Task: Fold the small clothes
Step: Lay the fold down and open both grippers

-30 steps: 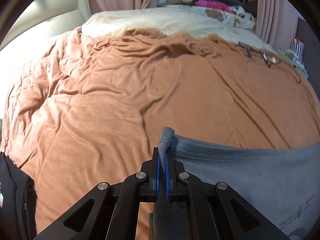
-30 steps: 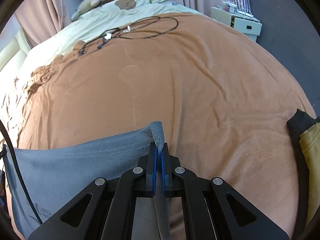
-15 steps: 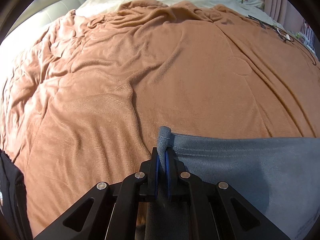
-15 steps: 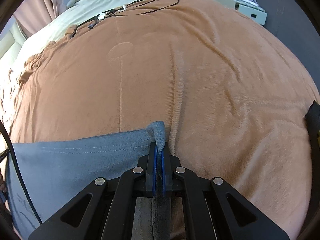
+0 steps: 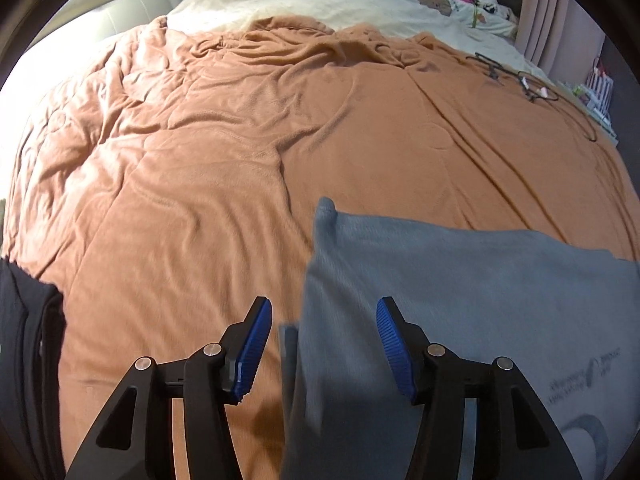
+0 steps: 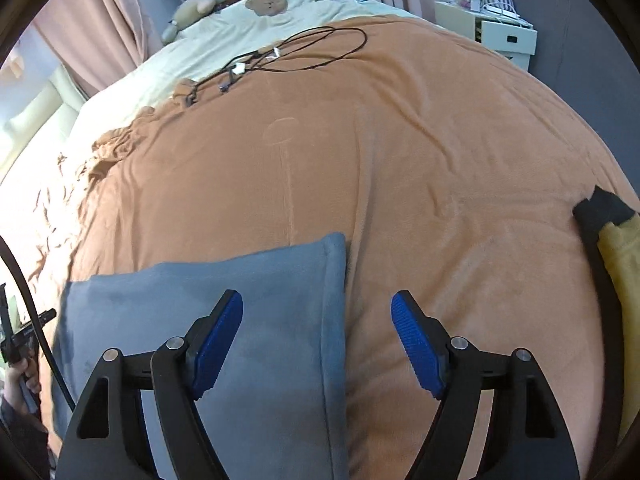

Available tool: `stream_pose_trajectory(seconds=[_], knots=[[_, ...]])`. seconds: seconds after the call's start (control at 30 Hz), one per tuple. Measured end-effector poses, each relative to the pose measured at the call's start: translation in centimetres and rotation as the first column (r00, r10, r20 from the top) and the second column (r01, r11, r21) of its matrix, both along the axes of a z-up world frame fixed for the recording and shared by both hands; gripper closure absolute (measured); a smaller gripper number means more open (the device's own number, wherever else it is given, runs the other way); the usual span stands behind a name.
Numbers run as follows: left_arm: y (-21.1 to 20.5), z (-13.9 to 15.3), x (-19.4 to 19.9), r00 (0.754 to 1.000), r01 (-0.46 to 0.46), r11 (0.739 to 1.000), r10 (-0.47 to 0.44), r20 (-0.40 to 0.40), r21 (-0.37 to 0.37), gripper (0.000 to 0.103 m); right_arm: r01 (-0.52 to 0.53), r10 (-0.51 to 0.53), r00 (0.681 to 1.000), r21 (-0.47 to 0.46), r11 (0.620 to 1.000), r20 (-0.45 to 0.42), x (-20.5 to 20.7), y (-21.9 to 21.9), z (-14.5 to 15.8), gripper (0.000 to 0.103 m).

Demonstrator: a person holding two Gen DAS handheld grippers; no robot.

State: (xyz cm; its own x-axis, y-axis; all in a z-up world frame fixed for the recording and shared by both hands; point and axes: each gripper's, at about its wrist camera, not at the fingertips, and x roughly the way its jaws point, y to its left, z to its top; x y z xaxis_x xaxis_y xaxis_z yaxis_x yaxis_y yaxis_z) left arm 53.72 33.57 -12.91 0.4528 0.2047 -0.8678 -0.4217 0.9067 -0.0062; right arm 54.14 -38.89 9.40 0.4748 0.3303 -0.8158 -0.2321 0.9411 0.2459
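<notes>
Here the grey garment (image 5: 460, 300) lies flat in the lower middle of both views on the orange blanket (image 5: 240, 152), left gripper (image 5: 322, 350) and right gripper (image 6: 316, 342) both wide and empty, so the next fold probably calls for pinching matching corners evenly.

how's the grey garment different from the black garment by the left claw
The grey garment lies spread flat on the orange blanket, under the open left claw; the black garment sits bunched at the frame's left edge, mostly cut off. The grey one shows a faint print; the black shows none. Both rest on the blanket.
</notes>
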Motion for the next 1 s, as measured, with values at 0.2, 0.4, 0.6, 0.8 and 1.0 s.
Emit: stream_pose_trajectory(seconds=[0.2,0.4,0.6,0.8,1.0], knots=[[-1.4,1.1,-2.7,1.000,0.012,1.000,-0.012,0.013,-0.017,0.046,-0.019,0.020,1.000,0.028,0.999,-0.011,-2.8,-1.9,0.8,0.027],[-2.4,0.7,-5.1,1.000,0.014,1.000,-0.014,-0.016,-0.026,0.046,-0.043,0.044,0.997,0.021,0.999,-0.067,-4.8,-2.7,0.4,0.027],[-2.4,-0.8,-7.3,0.997,-0.008,1.000,0.006,-0.078,-0.025,0.046,-0.041,0.038,0.993,-0.026,0.999,-0.109,-5.4,-2.8,-1.0,0.028],[-2.2,-2.4,-9.8,0.992,-0.028,0.998,0.021,-0.121,-0.057,0.078,-0.013,0.012,0.993,-0.001,1.000,-0.118,-5.6,-2.9,-1.4,0.037],[-2.2,-3.7,-11.9,0.987,-0.054,0.996,0.043,-0.152,-0.068,0.100,-0.063,0.058,0.993,-0.046,0.997,-0.104,-7.0,-0.8,-1.9,0.044]])
